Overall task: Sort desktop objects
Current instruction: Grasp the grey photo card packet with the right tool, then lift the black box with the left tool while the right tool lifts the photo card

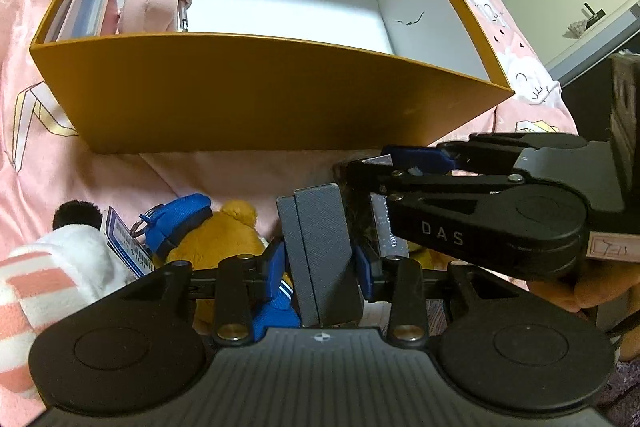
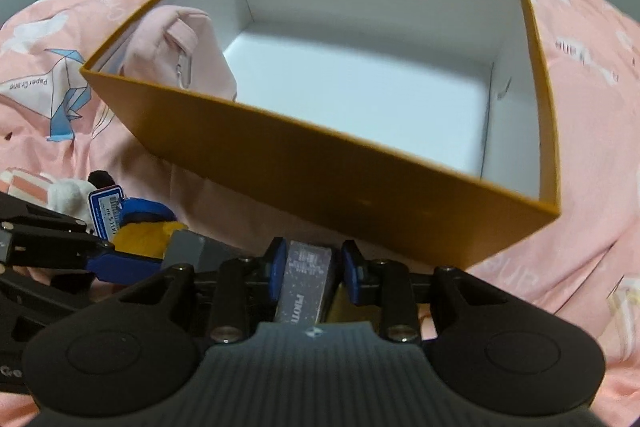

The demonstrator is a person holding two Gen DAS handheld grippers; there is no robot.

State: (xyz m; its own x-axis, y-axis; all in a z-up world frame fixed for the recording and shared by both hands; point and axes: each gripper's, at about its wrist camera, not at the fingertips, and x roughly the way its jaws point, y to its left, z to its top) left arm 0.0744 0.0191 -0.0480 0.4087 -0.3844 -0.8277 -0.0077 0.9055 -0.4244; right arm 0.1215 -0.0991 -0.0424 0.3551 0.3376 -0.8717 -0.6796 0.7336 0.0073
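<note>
Standing upright in L gripper (image 1: 322,267) — grey case (image 1: 320,247)

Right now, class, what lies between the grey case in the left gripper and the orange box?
Only bare pink bedsheet separates grey case from orange box, seen in the left wrist view.

This looks like a bedroom in a home: everything lies on a soft, rumpled pink bedsheet (image 2: 580,155) printed with white clouds and a blue paper crane (image 2: 66,95), as on a bed. Plush toys, among them a brown teddy bear (image 1: 224,239) and a white one with pink stripes (image 1: 48,283), lie beside an open orange cardboard box (image 1: 256,95). Behind the bed stands a pale wall with a light shelf (image 1: 592,27).
</note>
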